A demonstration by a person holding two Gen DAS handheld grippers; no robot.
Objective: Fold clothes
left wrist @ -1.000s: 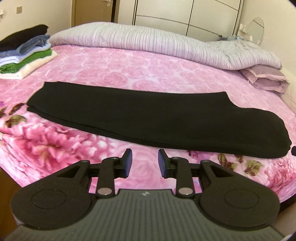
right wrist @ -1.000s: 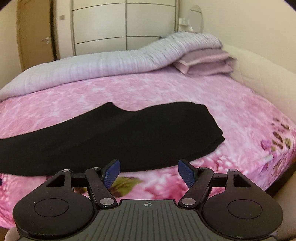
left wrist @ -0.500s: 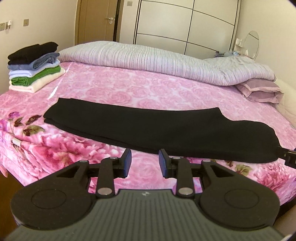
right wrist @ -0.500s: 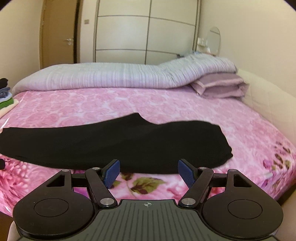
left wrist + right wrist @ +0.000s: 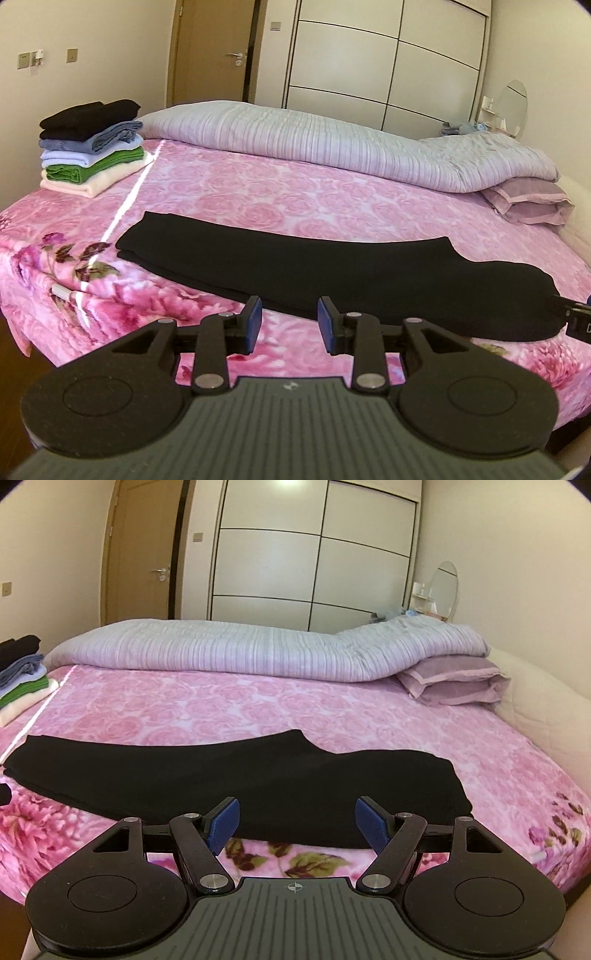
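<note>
At the bottom centre of the left wrist view, the left gripper (image 5: 290, 319) is seen with its blue pads a moderate gap apart and nothing held between them. In the right wrist view, the right gripper (image 5: 297, 825) is spread wider at the bottom centre, and it too is empty. Both are held above the near edge of the bed, short of the cloth.

Just beyond the fingertips, a black garment (image 5: 332, 266) (image 5: 236, 775) is laid flat in a long band across the middle of each frame, folded lengthwise, on the pink floral bedsheet (image 5: 295, 195) (image 5: 221, 709). At the right edge of the left view, the tip of the other tool is seen beside the garment's right end.

A stack of folded clothes (image 5: 92, 144) (image 5: 22, 672) is placed at the upper left, on the bed's far corner. A striped grey quilt (image 5: 314, 144) is rolled along the far side, with a mauve pillow (image 5: 528, 199) at the right. A wardrobe (image 5: 388, 62) and a door (image 5: 214, 51) are seen behind.
</note>
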